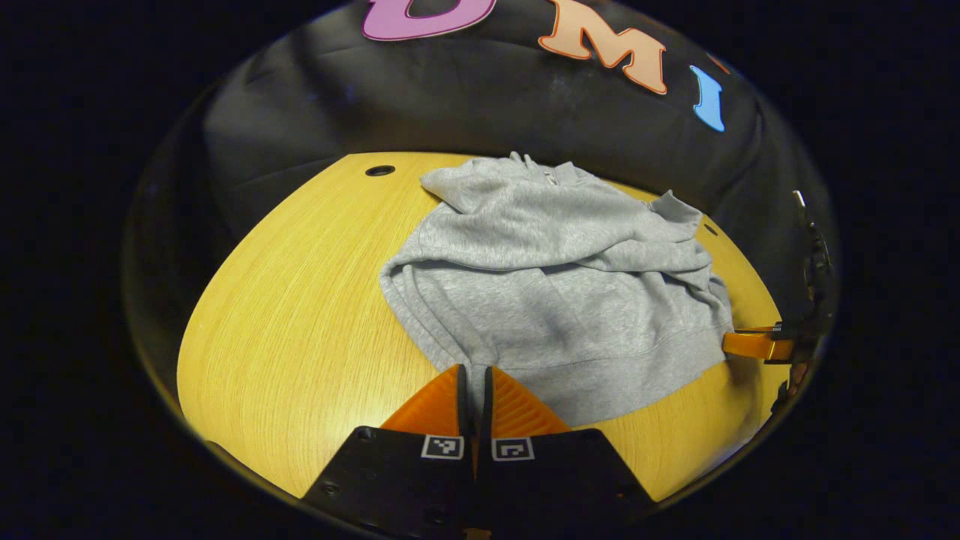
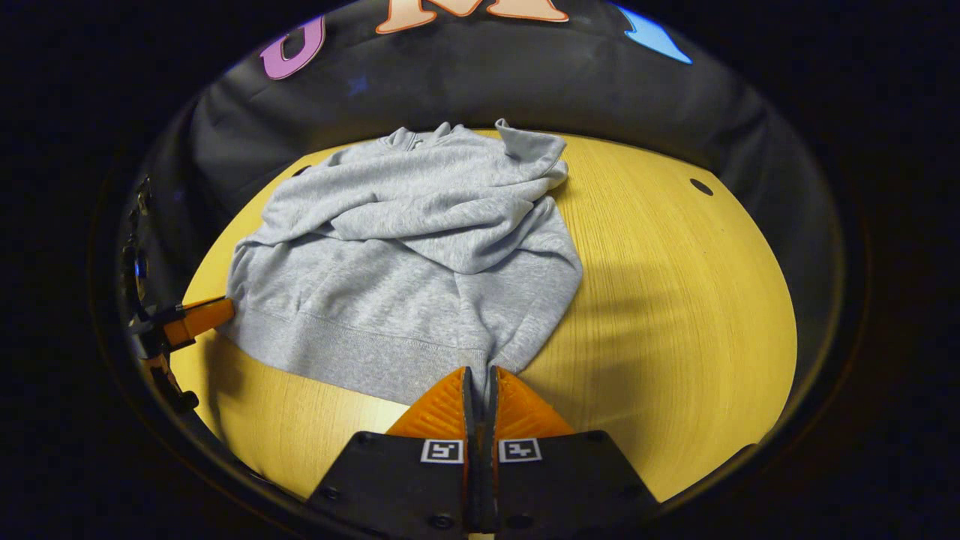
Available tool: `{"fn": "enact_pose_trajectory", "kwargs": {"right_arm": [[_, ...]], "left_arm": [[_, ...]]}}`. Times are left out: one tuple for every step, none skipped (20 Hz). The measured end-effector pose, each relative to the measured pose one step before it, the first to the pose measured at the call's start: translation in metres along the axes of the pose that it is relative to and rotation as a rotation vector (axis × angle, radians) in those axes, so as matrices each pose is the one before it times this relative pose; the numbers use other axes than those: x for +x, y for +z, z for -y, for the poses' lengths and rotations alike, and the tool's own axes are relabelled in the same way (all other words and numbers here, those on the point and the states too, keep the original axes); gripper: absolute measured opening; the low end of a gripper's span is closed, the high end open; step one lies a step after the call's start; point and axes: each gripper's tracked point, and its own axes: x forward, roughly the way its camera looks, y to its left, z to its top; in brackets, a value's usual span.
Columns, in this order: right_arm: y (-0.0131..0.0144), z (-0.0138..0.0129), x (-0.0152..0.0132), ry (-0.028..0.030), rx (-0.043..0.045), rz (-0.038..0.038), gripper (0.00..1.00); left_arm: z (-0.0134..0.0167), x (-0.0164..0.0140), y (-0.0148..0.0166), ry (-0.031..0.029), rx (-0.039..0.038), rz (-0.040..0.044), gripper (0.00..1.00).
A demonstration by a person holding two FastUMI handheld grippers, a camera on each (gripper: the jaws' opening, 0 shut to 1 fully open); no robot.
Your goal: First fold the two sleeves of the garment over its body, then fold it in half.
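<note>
A grey sweatshirt (image 1: 555, 292) lies on the wooden table (image 1: 285, 315), collar toward the wall, both sleeves folded across its body. In the left gripper view my left gripper (image 1: 474, 369) is shut on the near hem at one bottom corner. The right gripper (image 1: 754, 343) shows at the far right, touching the hem's other corner. In the right gripper view the sweatshirt (image 2: 405, 247) spreads ahead, and my right gripper (image 2: 478, 370) is shut on the hem corner nearest it. The left gripper (image 2: 196, 316) shows at the left edge, against the hem.
Bare tabletop (image 2: 675, 285) stretches to the right of the garment in the right gripper view and to its left in the left gripper view. Small round holes (image 1: 379, 170) (image 2: 701, 187) sit near the table's far edge. The black cloth wall stands behind.
</note>
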Motion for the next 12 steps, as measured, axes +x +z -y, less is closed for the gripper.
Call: {"fn": "enact_pose_trajectory", "kwargs": {"right_arm": [[0.00032,-0.00099,0.00071,0.00958,0.00742,-0.00577,0.03],[0.00095,-0.00038,-0.00173,0.01378,0.01695,-0.00705,0.03],[0.00226,-0.0008,-0.00212,0.01735,0.02891,-0.00045,0.03],[0.00523,-0.00079,-0.00475,0.02049,0.03053,0.0065,0.02],[0.00314,0.00095,-0.00436,0.00934,0.01815,0.00751,0.03],[0.00332,0.00009,-0.00551,0.01067,0.015,0.00614,0.03],[0.00165,0.00012,-0.00477,0.00503,0.00882,0.00613,0.03],[-0.00057,-0.00068,-0.00459,0.00908,0.00027,-0.00381,0.03],[-0.00037,0.00072,-0.00318,0.00158,-0.00713,-0.00528,0.03],[-0.00012,0.00016,-0.00145,0.00349,-0.01236,-0.00697,0.03],[0.00232,-0.00068,0.00183,0.00137,-0.0119,-0.00911,0.03],[0.00248,-0.00071,0.00089,0.00517,-0.00416,-0.00731,0.03]], "left_arm": [[0.0002,0.00002,0.00153,-0.00501,0.00051,0.00652,0.0],[0.00039,-0.00107,-0.0004,-0.00633,-0.0012,-0.00892,0.0],[0.00046,-0.00261,-0.0019,-0.00774,-0.00164,-0.02182,0.0],[0.00085,-0.00363,-0.00076,-0.00692,-0.00491,-0.02127,0.0],[0.00016,-0.00211,0.00388,-0.01004,-0.00752,-0.00232,0.0],[-0.00016,-0.00362,0.00173,-0.0032,-0.01181,-0.0017,0.0],[0.00095,-0.00334,0.00218,-0.00776,-0.01304,0.00365,0.0],[0.00093,-0.00254,-0.00028,-0.00543,-0.01421,-0.00276,0.0],[-0.00053,-0.00035,-0.00257,-0.00328,-0.01147,-0.01713,0.0],[-0.00011,-0.00088,-0.00312,-0.00243,-0.0086,-0.01975,0.0],[-0.00147,0.00203,0.00078,-0.00068,-0.00572,-0.01507,0.0],[-0.0026,0.00231,0.00259,0.00066,-0.00286,-0.00747,0.0]]}}
